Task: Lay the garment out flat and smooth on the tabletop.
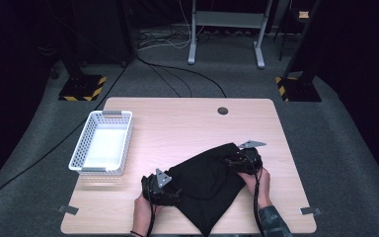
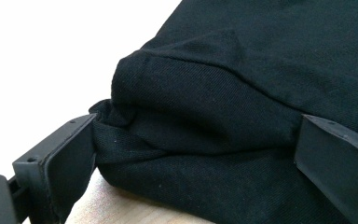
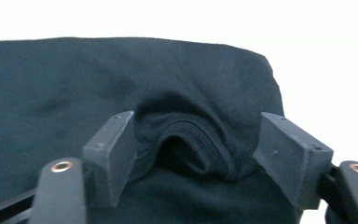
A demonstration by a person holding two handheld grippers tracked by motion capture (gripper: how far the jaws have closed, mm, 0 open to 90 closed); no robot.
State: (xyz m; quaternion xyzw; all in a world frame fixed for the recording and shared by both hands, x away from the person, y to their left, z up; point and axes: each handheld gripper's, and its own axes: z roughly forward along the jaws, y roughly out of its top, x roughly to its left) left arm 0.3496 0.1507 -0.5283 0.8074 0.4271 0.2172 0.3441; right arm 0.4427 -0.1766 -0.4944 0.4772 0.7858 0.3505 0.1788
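Note:
A black garment [image 1: 207, 182] lies folded on the near half of the wooden table [image 1: 187, 123]. My left gripper [image 1: 173, 190] sits at the garment's left corner. In the left gripper view its jaws stand wide around a thick bunched fold of the black cloth [image 2: 223, 70], which reaches both pads [image 2: 70, 158]; the gripper [image 2: 193, 130] looks open. My right gripper [image 1: 233, 161] is at the garment's far right corner. In the right gripper view it [image 3: 196, 126] is open, a ribbed hem [image 3: 205, 136] arching loosely between the jaws without being pinched.
A white perforated basket [image 1: 103, 114] stands empty at the table's left. A round cable hole [image 1: 222, 110] sits near the far edge. Tape marks [image 1: 68, 209] lie at the near corners. Stands and cables are on the floor beyond.

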